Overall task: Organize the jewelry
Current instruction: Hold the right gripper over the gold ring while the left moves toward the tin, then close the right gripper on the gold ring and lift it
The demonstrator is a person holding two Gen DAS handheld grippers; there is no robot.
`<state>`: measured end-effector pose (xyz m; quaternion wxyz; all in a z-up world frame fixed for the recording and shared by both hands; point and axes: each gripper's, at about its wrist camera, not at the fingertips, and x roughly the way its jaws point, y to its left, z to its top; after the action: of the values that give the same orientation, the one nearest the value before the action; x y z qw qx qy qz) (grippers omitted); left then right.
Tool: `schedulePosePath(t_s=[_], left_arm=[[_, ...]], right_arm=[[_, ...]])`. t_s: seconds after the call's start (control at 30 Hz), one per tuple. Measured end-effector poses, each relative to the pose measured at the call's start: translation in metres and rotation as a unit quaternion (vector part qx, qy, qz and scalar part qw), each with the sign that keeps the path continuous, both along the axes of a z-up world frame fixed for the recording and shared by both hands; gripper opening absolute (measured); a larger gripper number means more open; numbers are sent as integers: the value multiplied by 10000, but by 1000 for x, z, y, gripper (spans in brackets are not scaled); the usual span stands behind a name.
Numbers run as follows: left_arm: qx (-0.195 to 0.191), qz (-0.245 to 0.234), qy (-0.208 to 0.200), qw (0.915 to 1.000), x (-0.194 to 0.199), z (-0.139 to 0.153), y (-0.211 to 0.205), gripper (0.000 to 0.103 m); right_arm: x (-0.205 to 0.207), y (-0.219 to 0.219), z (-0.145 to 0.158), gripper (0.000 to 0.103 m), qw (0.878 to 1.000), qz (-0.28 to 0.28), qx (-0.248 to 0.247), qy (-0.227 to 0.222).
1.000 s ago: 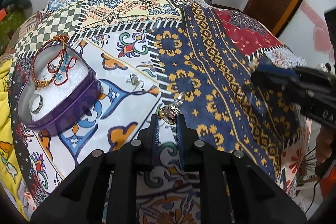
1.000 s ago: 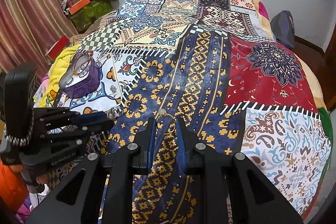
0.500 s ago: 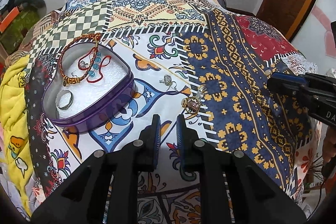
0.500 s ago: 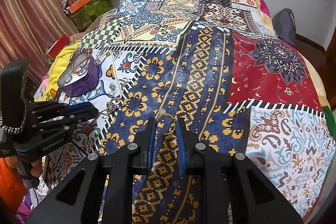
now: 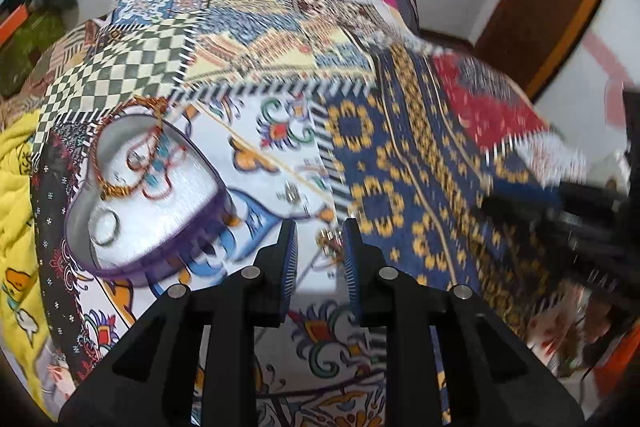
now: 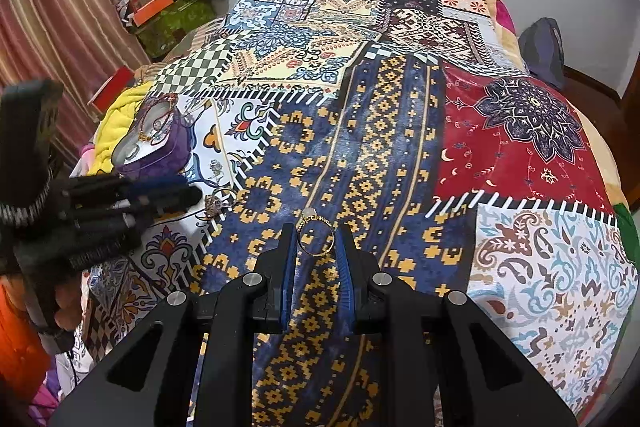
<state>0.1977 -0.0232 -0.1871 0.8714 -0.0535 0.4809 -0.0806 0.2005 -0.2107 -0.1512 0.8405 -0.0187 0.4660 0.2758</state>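
My right gripper (image 6: pixel 316 247) is shut on a thin gold ring (image 6: pixel 311 219), held upright above the blue and gold patch of the quilt (image 6: pixel 400 147). My left gripper (image 5: pixel 320 251) stands slightly open and low over the quilt. An ornate ring (image 5: pixel 330 241) lies on the cloth at its tips, close to the right finger. In the right wrist view that ornate ring (image 6: pixel 214 203) sits just beyond the left gripper (image 6: pixel 196 193). A purple heart-shaped tin (image 5: pixel 152 267) to the left holds two bracelets (image 5: pixel 120 187) and a silver ring (image 5: pixel 106 227).
A small silver piece (image 5: pixel 292 193) lies on the quilt between the tin and the ornate ring. A yellow blanket (image 5: pixel 16 187) borders the bed's left edge. Clutter (image 6: pixel 168 7) and a striped curtain (image 6: pixel 52 7) stand at far left, a dark bag (image 6: pixel 544 47) at far right.
The left gripper drew back from the ornate ring, leaving it on the quilt, and has now moved forward to it again, blurring its view. The right gripper keeps the gold ring almost still.
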Motion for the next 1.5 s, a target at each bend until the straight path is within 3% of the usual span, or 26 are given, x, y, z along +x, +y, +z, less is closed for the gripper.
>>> schedulePosePath(t_s=[0.3, 0.43, 0.6, 0.87, 1.2, 1.5], left_arm=[[272, 413, 73, 9988, 26, -19, 7, 19], [413, 361, -32, 9985, 31, -23, 1, 9], [292, 241, -52, 9993, 24, -19, 1, 9], [136, 313, -467, 9983, -11, 19, 14, 9], [120, 656, -1110, 9916, -44, 72, 56, 9], [93, 949, -1345, 9863, -59, 85, 99, 9]], right_arm=[[2, -3, -3, 18, 10000, -7, 48, 47], [4, -5, -4, 18, 10000, -26, 41, 57], [4, -6, -1, 18, 10000, -43, 61, 36], [3, 5, 14, 18, 9998, 31, 129, -112], [-5, 52, 47, 18, 9976, 400, 278, -483], [-10, 104, 58, 18, 9936, 847, 326, -666]])
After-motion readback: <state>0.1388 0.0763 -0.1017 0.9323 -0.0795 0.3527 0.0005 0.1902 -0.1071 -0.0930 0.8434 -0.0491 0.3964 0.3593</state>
